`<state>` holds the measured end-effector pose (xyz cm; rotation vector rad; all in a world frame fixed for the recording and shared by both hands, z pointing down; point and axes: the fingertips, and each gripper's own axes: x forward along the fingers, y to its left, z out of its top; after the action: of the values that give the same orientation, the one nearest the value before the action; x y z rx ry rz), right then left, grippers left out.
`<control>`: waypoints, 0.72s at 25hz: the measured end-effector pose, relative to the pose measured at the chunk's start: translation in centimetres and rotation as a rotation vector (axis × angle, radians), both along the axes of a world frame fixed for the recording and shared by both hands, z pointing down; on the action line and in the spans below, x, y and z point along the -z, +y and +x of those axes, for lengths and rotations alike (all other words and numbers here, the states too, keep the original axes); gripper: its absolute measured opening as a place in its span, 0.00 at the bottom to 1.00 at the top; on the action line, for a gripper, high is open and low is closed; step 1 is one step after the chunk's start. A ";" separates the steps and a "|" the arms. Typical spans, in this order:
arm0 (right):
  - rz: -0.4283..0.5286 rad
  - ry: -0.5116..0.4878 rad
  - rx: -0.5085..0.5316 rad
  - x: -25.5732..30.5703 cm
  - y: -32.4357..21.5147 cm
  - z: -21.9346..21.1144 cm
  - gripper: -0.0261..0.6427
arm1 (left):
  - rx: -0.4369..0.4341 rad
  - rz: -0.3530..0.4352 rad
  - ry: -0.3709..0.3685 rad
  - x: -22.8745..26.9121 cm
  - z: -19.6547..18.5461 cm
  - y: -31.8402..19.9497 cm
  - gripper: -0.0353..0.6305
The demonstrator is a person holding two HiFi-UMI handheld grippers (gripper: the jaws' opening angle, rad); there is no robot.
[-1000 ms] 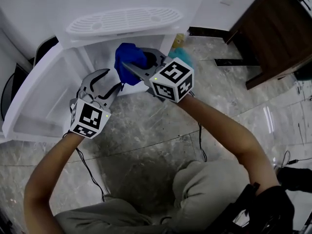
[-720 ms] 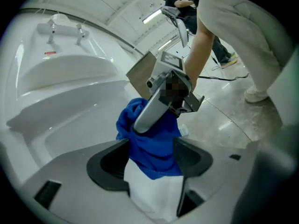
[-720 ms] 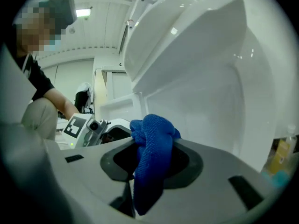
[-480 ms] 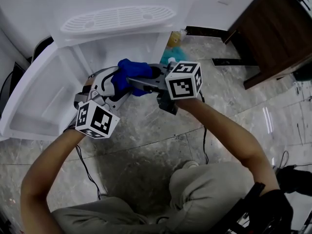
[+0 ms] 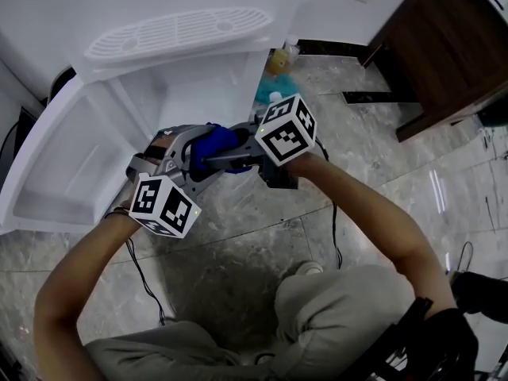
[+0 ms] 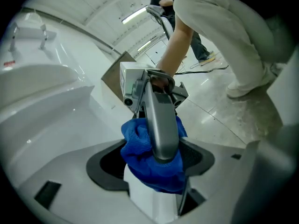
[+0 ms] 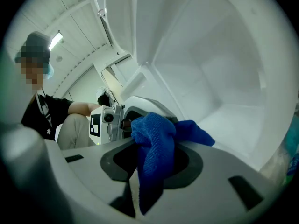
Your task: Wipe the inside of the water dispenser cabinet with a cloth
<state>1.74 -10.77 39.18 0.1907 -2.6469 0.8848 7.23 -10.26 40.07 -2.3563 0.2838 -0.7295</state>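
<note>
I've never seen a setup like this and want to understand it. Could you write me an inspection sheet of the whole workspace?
Surface: grey marble-pattern floor.
Job's things: white water dispenser with its cabinet door swung open; blue cloth held in front of the opening.
Clutter: teal bottle and yellowish item on the floor beside the dispenser.
Grippers: right gripper shut on the cloth; left gripper jaws opening around the cloth, not pressing on it.
Cables: black cables trail from both grippers.
Surroundings: dark wooden furniture at the right.
</note>
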 end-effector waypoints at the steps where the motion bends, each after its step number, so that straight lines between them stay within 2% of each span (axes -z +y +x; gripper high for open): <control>1: -0.007 0.002 -0.001 -0.2 0.1 0.0 0.21 | 0.000 -0.024 -0.006 -0.2 0.0 0.1 0.53; 6: -0.042 -0.025 -0.021 -0.4 -0.3 0.4 0.24 | 0.012 -0.067 -0.011 -0.5 0.0 -0.3 0.39; 15: -0.082 -0.085 -0.048 -0.6 -1.1 1.8 0.27 | -0.009 -0.080 0.000 -0.7 0.8 -1.0 0.35; 18: -0.112 -0.089 -0.047 -0.7 -1.5 3.0 0.31 | -0.005 -0.075 -0.002 -1.1 0.4 -1.3 0.31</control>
<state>4.71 -12.22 39.90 0.1903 -2.6743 1.0769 7.63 -11.58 41.14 -2.4259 0.2529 -0.7523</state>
